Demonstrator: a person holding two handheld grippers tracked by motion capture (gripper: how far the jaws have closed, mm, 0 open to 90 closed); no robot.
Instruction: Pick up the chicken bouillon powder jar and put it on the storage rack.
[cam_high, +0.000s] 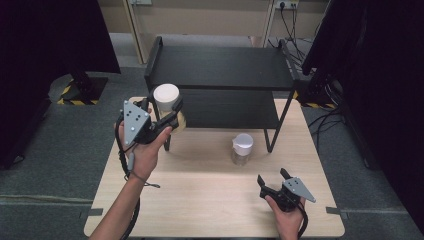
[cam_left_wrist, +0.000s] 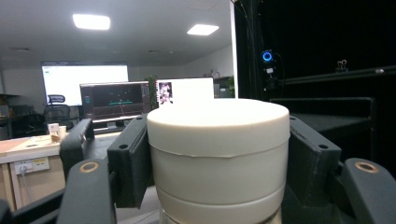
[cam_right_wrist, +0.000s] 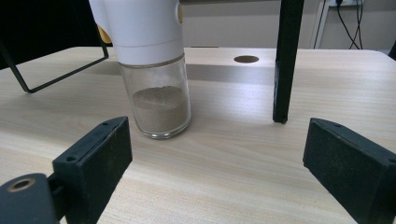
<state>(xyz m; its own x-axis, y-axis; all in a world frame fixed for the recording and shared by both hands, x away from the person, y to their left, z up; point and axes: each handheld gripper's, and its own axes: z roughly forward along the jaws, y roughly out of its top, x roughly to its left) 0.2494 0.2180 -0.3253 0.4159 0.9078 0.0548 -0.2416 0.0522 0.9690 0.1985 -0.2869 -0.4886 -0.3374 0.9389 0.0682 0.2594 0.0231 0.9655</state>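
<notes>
My left gripper (cam_high: 170, 112) is shut on a jar with a wide white lid (cam_high: 166, 95), held above the table's back left, next to the black shelf rack (cam_high: 220, 67). In the left gripper view the white-lidded jar (cam_left_wrist: 218, 154) sits upright between both jaws. A glass jar (cam_high: 242, 149) with a white cap and brown powder stands on the table near the middle. My right gripper (cam_high: 272, 178) is open low at the front right, pointing toward that glass jar (cam_right_wrist: 156, 79), with nothing between its jaws.
The two-level black rack stands across the back of the light wooden table (cam_high: 210, 200); one of its legs (cam_right_wrist: 285, 60) comes down to the right of the glass jar. Cables trail from both grippers. Dark curtains (cam_high: 45, 35) flank the table.
</notes>
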